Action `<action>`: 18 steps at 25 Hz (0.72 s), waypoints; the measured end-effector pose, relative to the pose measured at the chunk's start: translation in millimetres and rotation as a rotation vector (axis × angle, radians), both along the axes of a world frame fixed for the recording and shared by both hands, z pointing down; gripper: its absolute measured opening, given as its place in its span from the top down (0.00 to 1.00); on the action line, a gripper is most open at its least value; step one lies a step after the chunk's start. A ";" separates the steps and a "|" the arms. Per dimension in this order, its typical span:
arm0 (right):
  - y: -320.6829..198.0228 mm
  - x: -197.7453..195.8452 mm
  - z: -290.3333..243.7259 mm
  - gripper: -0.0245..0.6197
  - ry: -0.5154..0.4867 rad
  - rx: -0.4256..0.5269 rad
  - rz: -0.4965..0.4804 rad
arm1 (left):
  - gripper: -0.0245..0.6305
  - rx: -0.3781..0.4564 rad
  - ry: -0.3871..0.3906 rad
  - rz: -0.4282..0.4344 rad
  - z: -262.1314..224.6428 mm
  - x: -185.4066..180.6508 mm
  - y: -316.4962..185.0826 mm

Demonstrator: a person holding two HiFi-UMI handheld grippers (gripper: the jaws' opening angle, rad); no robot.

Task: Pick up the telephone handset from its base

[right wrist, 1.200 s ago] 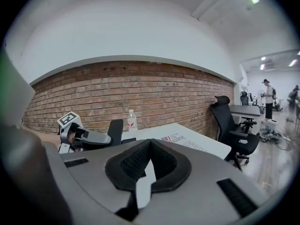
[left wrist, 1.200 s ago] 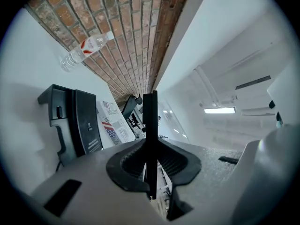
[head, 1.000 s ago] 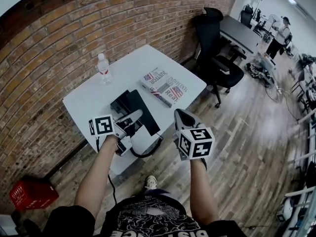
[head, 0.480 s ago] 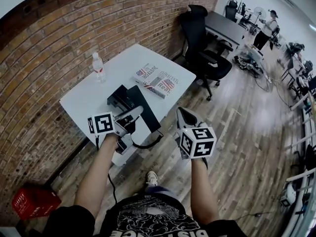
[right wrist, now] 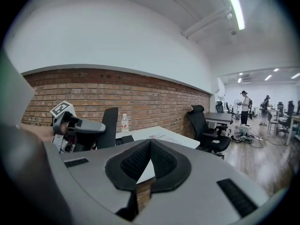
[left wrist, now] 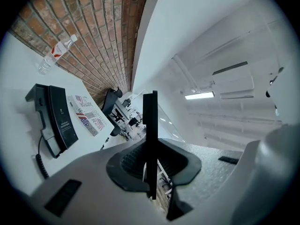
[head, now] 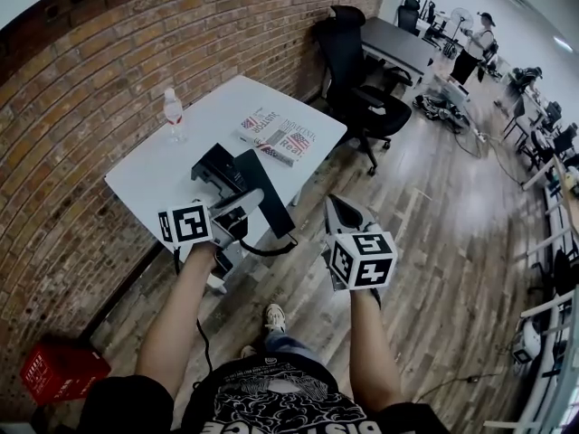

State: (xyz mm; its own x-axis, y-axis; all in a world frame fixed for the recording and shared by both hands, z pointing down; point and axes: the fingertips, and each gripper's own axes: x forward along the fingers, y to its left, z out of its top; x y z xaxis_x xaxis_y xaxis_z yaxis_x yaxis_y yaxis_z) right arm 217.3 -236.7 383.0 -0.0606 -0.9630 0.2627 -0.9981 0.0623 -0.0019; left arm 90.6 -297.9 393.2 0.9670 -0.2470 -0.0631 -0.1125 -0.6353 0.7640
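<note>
Black handset (head: 271, 204) sat clamped in the left gripper (head: 244, 213), just off its base (head: 213, 165). The right gripper (head: 335, 211) was closed and empty. A bottle (head: 172, 108) and a magazine (head: 276, 136) shared the table (head: 145, 174), with a chair (head: 357, 70) beyond.

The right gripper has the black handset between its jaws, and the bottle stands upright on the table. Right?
No: the left gripper has the handset between its jaws, as the left gripper view shows. The bottle does stand upright on the table.

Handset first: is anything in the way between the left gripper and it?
Nothing visible. The left gripper is already shut on the black handset, which sits edge-on between its pads, lifted off the base. Only the coiled cord trails from it.
</note>
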 end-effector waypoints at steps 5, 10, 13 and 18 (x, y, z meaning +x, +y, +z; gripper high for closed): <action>18.2 0.7 -1.8 0.96 0.016 0.010 0.026 | 0.85 0.010 0.004 0.017 -4.3 0.8 15.9; 33.6 3.6 1.5 0.96 0.024 0.022 0.040 | 0.85 0.016 0.008 0.014 -1.0 -1.1 29.5; 37.5 4.8 3.2 0.96 0.022 0.021 0.044 | 0.85 0.018 0.009 0.014 -1.7 -1.1 31.9; 39.8 3.6 2.9 0.96 0.022 0.027 0.044 | 0.85 0.017 0.010 0.012 -1.6 -3.2 32.6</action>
State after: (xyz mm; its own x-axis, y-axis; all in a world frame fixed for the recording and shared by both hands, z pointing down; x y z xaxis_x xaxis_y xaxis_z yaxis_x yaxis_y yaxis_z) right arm 220.9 -196.9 385.9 -0.0121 -0.9713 0.2377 -0.9996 0.0176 0.0211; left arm 87.4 -265.3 391.6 0.9690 -0.2347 -0.0770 -0.0974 -0.6495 0.7541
